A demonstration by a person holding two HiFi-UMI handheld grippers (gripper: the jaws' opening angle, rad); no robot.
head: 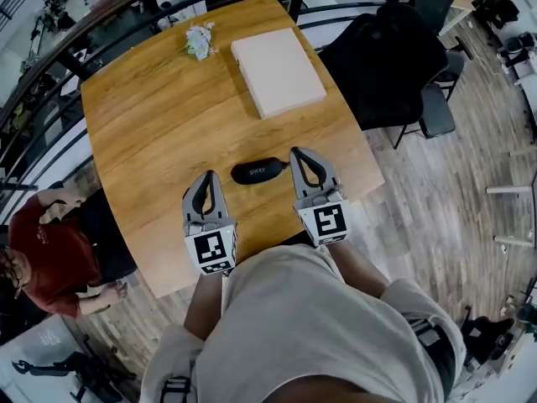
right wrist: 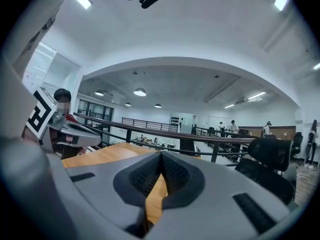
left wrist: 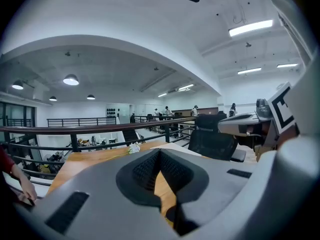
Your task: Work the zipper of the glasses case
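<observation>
A black zippered glasses case (head: 256, 171) lies on the wooden table (head: 159, 124), closed as far as I can tell, with nothing touching it. My left gripper (head: 207, 177) hovers just left of and nearer than the case, jaws shut and empty. My right gripper (head: 299, 154) hovers just right of the case, also shut with nothing in it. In the left gripper view the left gripper's (left wrist: 159, 152) jaws meet at the tips with only table showing behind them. The right gripper view shows the right gripper (right wrist: 161, 155) the same way. Neither gripper view shows the case.
A flat beige box (head: 277, 70) lies at the far side of the table, with a small bunch of white flowers (head: 200, 39) to its left. A black office chair (head: 394, 61) stands at the right. A railing (head: 101, 19) curves behind the table. A seated person in red (head: 46, 254) is at the left.
</observation>
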